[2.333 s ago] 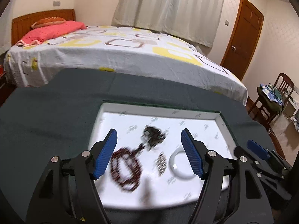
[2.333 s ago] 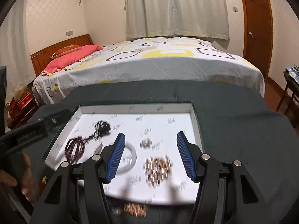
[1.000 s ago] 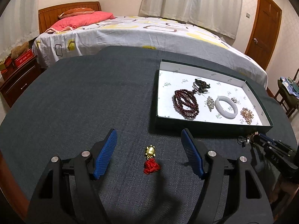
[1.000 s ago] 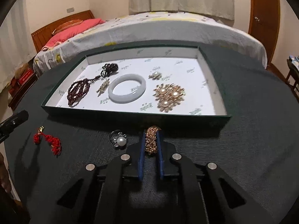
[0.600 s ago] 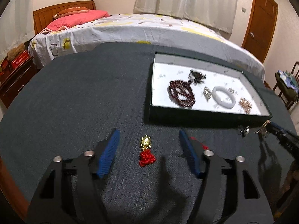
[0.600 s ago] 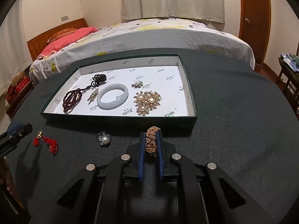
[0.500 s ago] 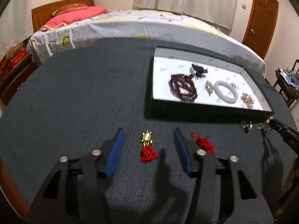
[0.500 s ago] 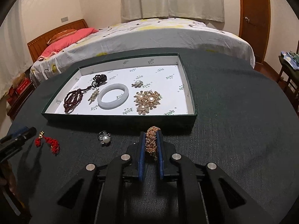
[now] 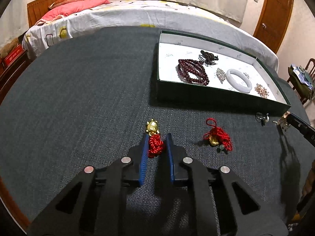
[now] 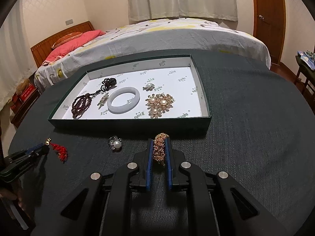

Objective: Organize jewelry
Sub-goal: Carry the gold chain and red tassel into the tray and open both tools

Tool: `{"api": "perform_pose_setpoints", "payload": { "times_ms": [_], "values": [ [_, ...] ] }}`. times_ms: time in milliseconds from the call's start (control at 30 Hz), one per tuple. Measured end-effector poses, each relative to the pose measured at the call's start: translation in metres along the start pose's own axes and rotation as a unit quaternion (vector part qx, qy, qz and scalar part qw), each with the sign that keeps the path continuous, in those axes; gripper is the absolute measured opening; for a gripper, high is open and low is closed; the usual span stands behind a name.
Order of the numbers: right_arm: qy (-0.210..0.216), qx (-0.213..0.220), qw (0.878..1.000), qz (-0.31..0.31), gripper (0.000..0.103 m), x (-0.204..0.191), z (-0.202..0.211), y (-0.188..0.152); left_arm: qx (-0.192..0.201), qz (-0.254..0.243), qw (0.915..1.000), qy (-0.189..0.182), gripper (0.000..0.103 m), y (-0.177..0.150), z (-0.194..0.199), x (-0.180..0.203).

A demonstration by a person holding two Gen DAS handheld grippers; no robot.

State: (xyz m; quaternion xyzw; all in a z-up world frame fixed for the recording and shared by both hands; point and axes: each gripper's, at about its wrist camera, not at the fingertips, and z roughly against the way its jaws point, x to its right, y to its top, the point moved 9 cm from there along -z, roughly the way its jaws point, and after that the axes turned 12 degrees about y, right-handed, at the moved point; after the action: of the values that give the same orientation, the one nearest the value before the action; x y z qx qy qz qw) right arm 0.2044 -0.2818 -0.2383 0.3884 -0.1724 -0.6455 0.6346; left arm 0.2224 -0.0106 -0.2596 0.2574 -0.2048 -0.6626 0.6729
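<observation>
L jaws just closed on red knot charm (image 9: pixel 155 144); R jaws clamp gold bracelet (image 10: pixel 159 149), lower part hidden.

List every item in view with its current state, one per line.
left gripper: jaws just closing, pads on the red knot charm
right gripper: shut on the gold chain bracelet
tray: open, holding jewelry
white bangle: flat in tray
pearl ring: loose on cloth
second red cord charm: loose on cloth

Dark green tray (image 10: pixel 126 123) with white printed lining, red-and-gold charm (image 9: pixel 154 137), pale bangle (image 10: pixel 123 100), dark grey tablecloth (image 9: pixel 78 90), pink pillow (image 9: pixel 76 5).
</observation>
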Motion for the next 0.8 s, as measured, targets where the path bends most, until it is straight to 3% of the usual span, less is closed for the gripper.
{"api": "perform_pose_setpoints", "payload": {
  "times_ms": [200,800],
  "values": [
    [0.004,0.008,1.0,0.001,0.012,-0.003,0.004,0.002,0.002,0.004,0.9999,-0.014,0.013,-0.002,0.003,0.003],
    [0.013,0.04,0.999,0.012,0.012,-0.015,0.028,0.017,0.057,0.006,0.9981,-0.025,0.012,0.025,0.044,0.011]
  ]
}}
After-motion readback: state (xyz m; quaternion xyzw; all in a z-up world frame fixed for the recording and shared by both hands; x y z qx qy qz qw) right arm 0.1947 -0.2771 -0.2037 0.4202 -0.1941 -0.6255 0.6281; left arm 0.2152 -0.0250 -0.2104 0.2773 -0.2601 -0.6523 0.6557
